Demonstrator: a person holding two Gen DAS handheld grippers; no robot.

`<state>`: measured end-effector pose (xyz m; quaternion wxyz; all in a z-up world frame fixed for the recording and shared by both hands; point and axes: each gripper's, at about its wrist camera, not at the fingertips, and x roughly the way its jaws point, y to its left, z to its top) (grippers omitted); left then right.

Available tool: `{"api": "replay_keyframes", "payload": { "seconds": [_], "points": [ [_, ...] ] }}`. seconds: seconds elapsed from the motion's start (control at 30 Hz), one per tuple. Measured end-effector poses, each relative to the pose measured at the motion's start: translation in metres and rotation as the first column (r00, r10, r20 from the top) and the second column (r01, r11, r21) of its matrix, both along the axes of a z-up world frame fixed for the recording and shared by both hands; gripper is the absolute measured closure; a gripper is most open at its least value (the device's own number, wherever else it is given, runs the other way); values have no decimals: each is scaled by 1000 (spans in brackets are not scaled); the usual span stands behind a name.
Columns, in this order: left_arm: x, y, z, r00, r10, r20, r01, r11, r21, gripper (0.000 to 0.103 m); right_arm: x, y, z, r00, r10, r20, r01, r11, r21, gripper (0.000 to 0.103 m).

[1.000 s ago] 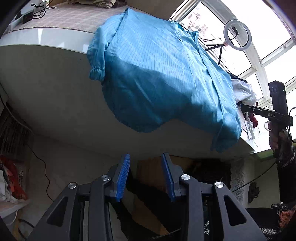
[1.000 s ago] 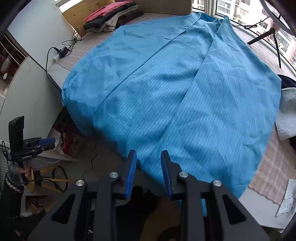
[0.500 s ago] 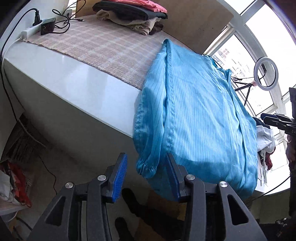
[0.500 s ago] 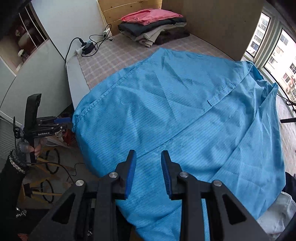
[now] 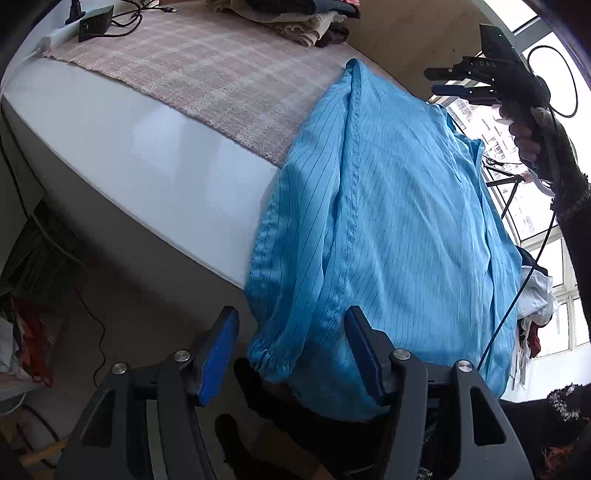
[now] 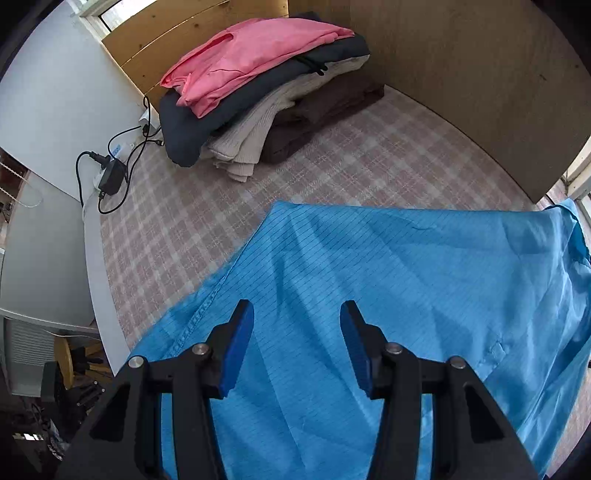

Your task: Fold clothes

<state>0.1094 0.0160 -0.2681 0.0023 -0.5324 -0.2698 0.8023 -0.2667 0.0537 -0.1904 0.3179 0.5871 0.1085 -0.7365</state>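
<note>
- Both of my grippers have closed in on the blue shirt [image 5: 399, 221] since a second ago
- My left gripper [image 5: 291, 350] is spread wide, the hanging sleeve cuff [image 5: 271, 360] between its fingers, ungripped
- My right gripper [image 6: 297, 341] hovers released above the shirt on the checked cloth [image 6: 177, 236]
- Folded clothes [image 6: 266, 85] sit stacked beyond

Blue striped garment [image 6: 388, 295]: your right-wrist view cuts it off at the bottom and right edges, so you cannot see its hem or far sleeve there. In your left-wrist view, the gathered sleeve cuff [image 5: 269, 360] sits between the parted fingers of the left gripper [image 5: 291, 354]; contact cannot be told. Stack of folded clothes [image 5: 295, 18]: cropped by the top edge. Clothes heap [image 5: 532, 314] by the window: mostly hidden behind the garment, items indistinguishable.
</note>
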Motion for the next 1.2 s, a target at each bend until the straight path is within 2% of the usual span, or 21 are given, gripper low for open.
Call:
{"api": "replay_keyframes", "payload": {
  "seconds": [0.2,0.33,0.47,0.53,0.57,0.67,0.87,1.07,1.2],
  "points": [
    [-8,5,1,1000,-2,3,3,1000,-6,44,-28,-63,-42,989,-106,102,95,990,104,55],
    [-12,6,-1,1000,-12,1,12,1000,18,46,-33,-82,-55,987,-132,93,114,979,171,55],
    [-9,5,-2,1000,-27,-6,27,999,37,50,-37,-83,-65,981,-162,104,139,970,202,55],
    [-7,4,-1,999,-32,-8,33,999,43,54,-35,-80,-66,983,-158,90,138,971,196,55],
    [-6,3,-1,999,-36,-10,37,998,43,58,-34,-78,-66,984,-156,83,138,971,193,63],
    [0,2,3,999,-49,-21,50,998,33,70,-31,-73,-67,986,-151,66,137,974,182,99],
    [-4,12,14,995,-92,-38,92,996,-11,89,-25,-54,-58,982,-162,93,155,984,84,100],
    [0,27,51,985,-141,-103,135,989,-67,90,-14,-19,-24,979,-192,74,194,981,-24,101],
    [5,49,82,964,-219,-152,204,973,-106,90,-3,23,2,971,-235,33,237,968,-88,101]
  ]
}}
